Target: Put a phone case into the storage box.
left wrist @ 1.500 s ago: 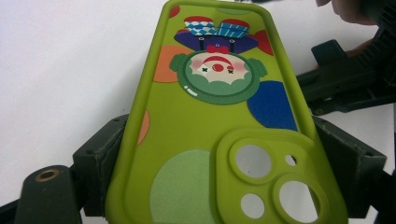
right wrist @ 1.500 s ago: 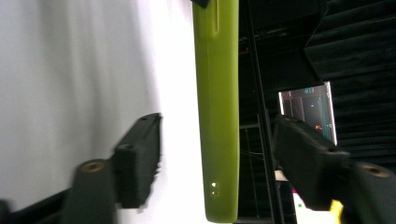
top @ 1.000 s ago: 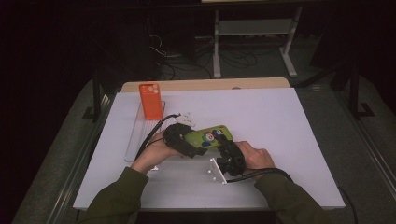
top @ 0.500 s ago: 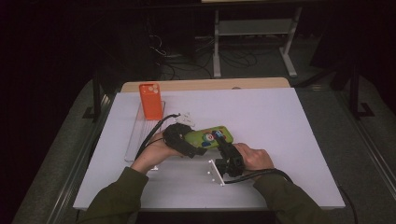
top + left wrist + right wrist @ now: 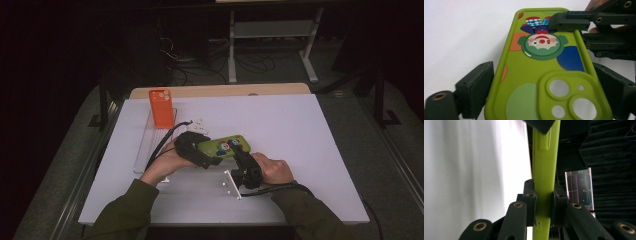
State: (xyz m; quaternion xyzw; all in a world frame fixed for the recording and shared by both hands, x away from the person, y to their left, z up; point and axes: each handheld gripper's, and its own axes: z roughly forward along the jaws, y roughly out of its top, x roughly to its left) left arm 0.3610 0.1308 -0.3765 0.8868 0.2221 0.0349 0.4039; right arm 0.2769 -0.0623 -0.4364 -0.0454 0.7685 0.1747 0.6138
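the right gripper (image 5: 544, 202) clamps the green phone case (image 5: 541, 75) by its thin edge. the left gripper (image 5: 544, 95), its jaws just opening, straddles the case's camera end with a gap at one side, released.

Green phone case (image 5: 544, 75) is running off the bottom edge in the left gripper view, so its near end and part of the camera cutouts aren't visible. The left gripper (image 5: 544, 100) jaws are getting cropped at both lower corners. In the right gripper view the case is showing edge-on, its printed face hidden, top and bottom cut off. High view: small white bits (image 5: 198, 123) beside the orange phone case (image 5: 161, 108) are too small to identify.
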